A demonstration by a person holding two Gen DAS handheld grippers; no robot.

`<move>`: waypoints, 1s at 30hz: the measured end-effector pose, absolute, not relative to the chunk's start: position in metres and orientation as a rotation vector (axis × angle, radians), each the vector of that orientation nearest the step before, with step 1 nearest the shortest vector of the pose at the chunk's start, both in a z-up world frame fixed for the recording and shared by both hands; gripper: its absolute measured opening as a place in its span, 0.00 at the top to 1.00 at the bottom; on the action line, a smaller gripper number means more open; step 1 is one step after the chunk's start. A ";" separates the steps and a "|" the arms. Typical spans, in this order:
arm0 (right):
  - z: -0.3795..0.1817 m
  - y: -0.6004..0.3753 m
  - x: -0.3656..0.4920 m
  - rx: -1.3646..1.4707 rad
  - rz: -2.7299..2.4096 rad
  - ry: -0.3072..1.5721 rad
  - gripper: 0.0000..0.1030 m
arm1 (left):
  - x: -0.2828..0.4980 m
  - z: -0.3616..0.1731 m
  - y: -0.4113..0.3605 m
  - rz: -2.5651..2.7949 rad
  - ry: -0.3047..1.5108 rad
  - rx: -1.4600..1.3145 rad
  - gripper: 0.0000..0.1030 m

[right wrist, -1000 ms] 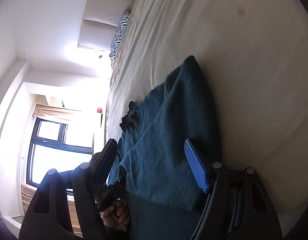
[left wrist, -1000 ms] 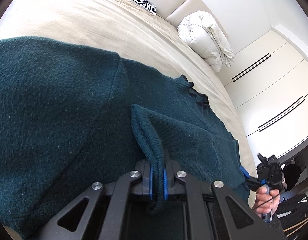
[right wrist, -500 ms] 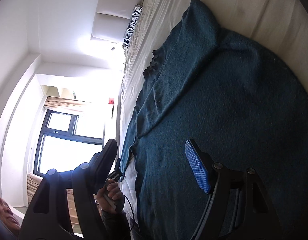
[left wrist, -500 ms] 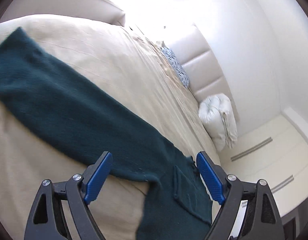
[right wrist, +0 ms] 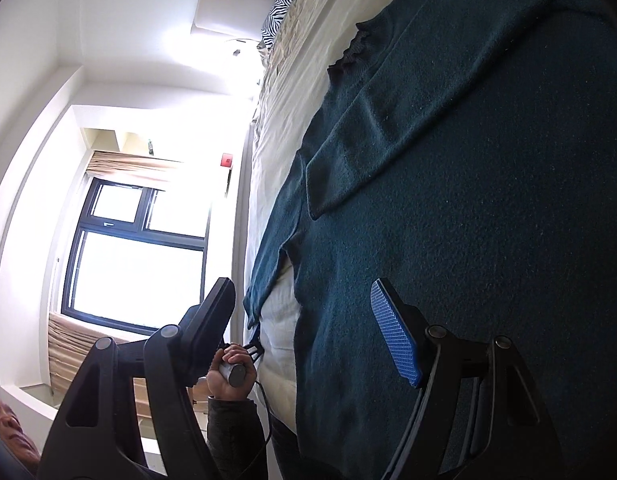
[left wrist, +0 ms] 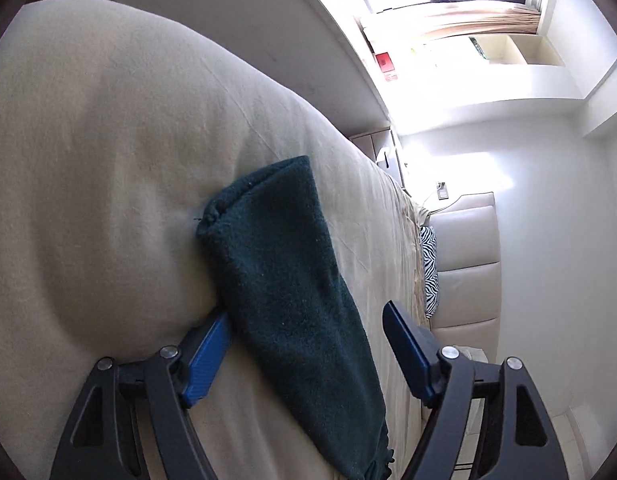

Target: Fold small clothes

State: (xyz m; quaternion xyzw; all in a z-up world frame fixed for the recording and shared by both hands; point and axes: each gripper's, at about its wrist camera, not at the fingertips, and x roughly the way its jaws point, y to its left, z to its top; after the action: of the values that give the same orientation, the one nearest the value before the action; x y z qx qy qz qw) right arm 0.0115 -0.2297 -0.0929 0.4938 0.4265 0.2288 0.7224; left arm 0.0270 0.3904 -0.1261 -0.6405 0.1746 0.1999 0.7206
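A dark teal knit sweater (right wrist: 488, 200) lies spread on the cream bed (left wrist: 108, 160). One sleeve (right wrist: 388, 120) is folded across its body. The other sleeve (left wrist: 280, 280) stretches out over the sheet, cuff end away from me. My left gripper (left wrist: 306, 316) straddles that sleeve: the cloth lies between the blue pads (left wrist: 206, 356), which do not press on it, and the jaws are closing. My right gripper (right wrist: 300, 286) hovers open over the sweater's body edge, nothing pinched. A person's hand (right wrist: 228, 376) holds the left gripper's handle at the bed side.
A zebra-print pillow (left wrist: 428, 272) and padded headboard (left wrist: 468, 260) stand at the bed's head. A bright window (right wrist: 136, 256) with curtains is beyond the bed's far side. The mattress edge (right wrist: 276, 320) runs just beside the outstretched sleeve.
My left gripper let go of the pinched sweater fold, opened, rolled and swung over to the outstretched sleeve. My right gripper stayed open and moved across onto the sweater's body.
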 end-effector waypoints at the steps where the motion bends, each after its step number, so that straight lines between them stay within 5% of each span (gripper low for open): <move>1: -0.090 -0.230 0.007 1.089 0.504 0.939 0.31 | 0.032 -0.128 0.393 0.452 0.388 -1.423 0.42; 2: -0.088 -0.233 0.005 1.087 0.503 0.937 0.31 | 0.036 -0.132 0.396 0.452 0.393 -1.429 0.48; 4: -0.084 -0.235 0.002 1.080 0.499 0.928 0.31 | 0.045 -0.136 0.407 0.452 0.430 -1.427 0.76; 7: -0.084 -0.240 0.006 1.080 0.491 0.916 0.31 | 0.054 -0.131 0.405 0.462 0.473 -1.382 0.92; 13: -0.093 -0.251 0.007 1.083 0.484 0.906 0.32 | 0.099 -0.053 0.345 0.341 0.512 -1.046 0.92; 19: -0.099 -0.272 0.004 1.112 0.476 0.875 0.32 | 0.163 0.019 0.175 0.101 0.617 -0.529 0.92; 25: -0.107 -0.302 0.009 1.122 0.429 0.862 0.32 | 0.181 -0.024 -0.020 -0.100 0.741 -0.109 0.91; 30: -0.111 -0.313 0.033 1.052 0.386 0.905 0.32 | 0.173 -0.085 -0.073 -0.118 0.829 0.050 0.87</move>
State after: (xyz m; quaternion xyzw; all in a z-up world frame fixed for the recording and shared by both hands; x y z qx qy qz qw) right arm 0.0325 -0.3131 -0.1113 0.4818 0.4142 0.1766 0.7518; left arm 0.1727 -0.0731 -0.0852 0.0245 0.4026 -0.0571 0.9133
